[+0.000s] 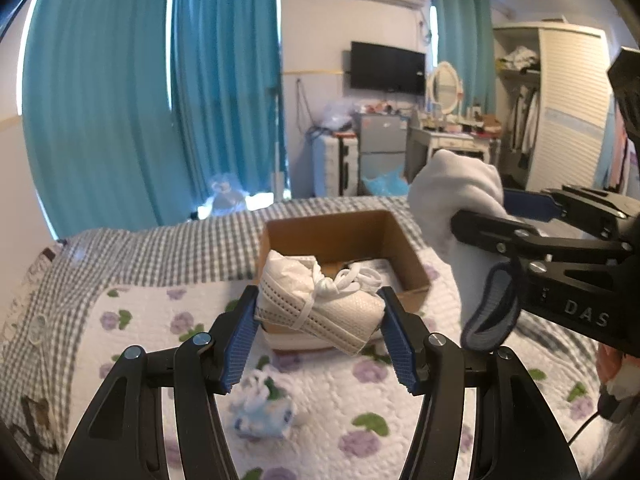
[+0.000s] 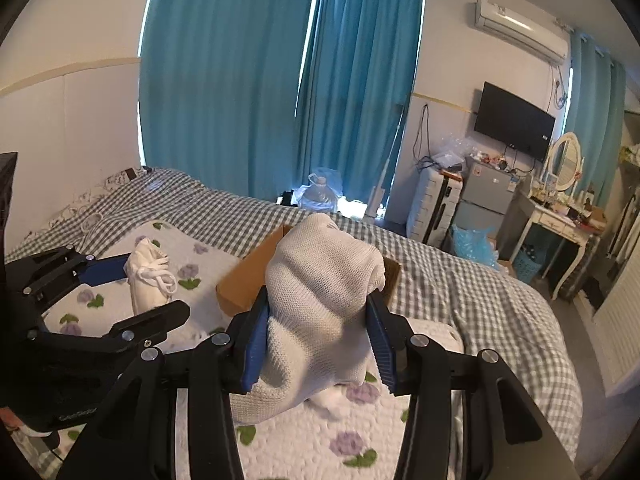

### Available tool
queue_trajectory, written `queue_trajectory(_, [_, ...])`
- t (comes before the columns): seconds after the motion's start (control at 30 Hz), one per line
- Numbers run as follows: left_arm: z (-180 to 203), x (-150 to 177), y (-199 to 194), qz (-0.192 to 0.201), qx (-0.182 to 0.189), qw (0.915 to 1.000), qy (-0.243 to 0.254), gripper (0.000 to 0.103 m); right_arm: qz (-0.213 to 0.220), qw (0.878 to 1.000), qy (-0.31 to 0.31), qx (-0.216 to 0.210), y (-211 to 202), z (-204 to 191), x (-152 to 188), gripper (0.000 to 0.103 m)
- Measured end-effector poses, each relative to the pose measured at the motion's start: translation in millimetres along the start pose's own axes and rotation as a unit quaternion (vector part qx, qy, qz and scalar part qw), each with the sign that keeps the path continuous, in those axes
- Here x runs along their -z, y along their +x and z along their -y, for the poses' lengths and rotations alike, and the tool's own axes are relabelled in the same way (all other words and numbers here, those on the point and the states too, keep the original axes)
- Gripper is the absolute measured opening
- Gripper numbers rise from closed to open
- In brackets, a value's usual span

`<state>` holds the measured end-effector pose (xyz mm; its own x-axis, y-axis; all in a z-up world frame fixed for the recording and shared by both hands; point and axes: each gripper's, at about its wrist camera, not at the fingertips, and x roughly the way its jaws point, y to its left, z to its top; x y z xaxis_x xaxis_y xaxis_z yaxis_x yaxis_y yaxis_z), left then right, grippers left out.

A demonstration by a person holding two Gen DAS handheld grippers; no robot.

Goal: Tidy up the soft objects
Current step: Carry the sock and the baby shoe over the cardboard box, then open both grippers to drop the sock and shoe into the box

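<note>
My left gripper (image 1: 320, 308) is shut on a stack of white face masks (image 1: 320, 308) tied with their ear loops, held above the near edge of an open cardboard box (image 1: 404, 248) on the bed. My right gripper (image 2: 318, 320) is shut on a white knitted sock (image 2: 320, 292) with a dark grey cuff (image 1: 490, 320), held in the air to the right of the box. The right gripper also shows in the left wrist view (image 1: 480, 208), the left one in the right wrist view (image 2: 148, 284) with the masks (image 2: 146, 276). The box (image 2: 244, 280) holds some white items.
A small blue and white tissue pack (image 1: 262, 412) lies on the flowered white quilt (image 1: 352, 400) below my left gripper. A grey checked blanket (image 2: 460, 280) covers the far part of the bed. Curtains, a fridge, a dressing table and a wardrobe stand beyond.
</note>
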<state>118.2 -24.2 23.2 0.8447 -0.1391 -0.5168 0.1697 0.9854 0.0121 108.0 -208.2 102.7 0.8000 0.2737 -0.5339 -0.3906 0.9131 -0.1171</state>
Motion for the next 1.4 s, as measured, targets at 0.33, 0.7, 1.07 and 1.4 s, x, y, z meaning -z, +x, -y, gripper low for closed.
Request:
queue_trajectory(0.33, [-21.8, -16.2, 101.7, -0.034, -0.013, 0.9993, -0.010, 0.058, -0.013, 0.999, 0.030, -0.012, 102.3, 27.8, -9.6, 0.045])
queue_trajectory(0.7, [-23.1, -16.2, 178.8, -0.064, -0.022, 0.9976, 0.014, 0.060, -0.037, 0.998, 0.043, -0.013, 199.5, 53.5, -7.8, 0.045])
queue_trajectory(1.07, [-12.6, -21.5, 173.7, -0.059, -0.044, 0.9969, 0.028, 0.069, -0.036, 0.996, 0.087, -0.004, 192.7, 75.0, -3.0, 0.073])
queue_trajectory(1.4, [-17.6, -69.7, 57.9, 0.008, -0.037, 0.9992, 0.011, 0.069, 0.015, 0.996, 0.082, 0.017, 72.9, 67.1, -47.5, 0.077])
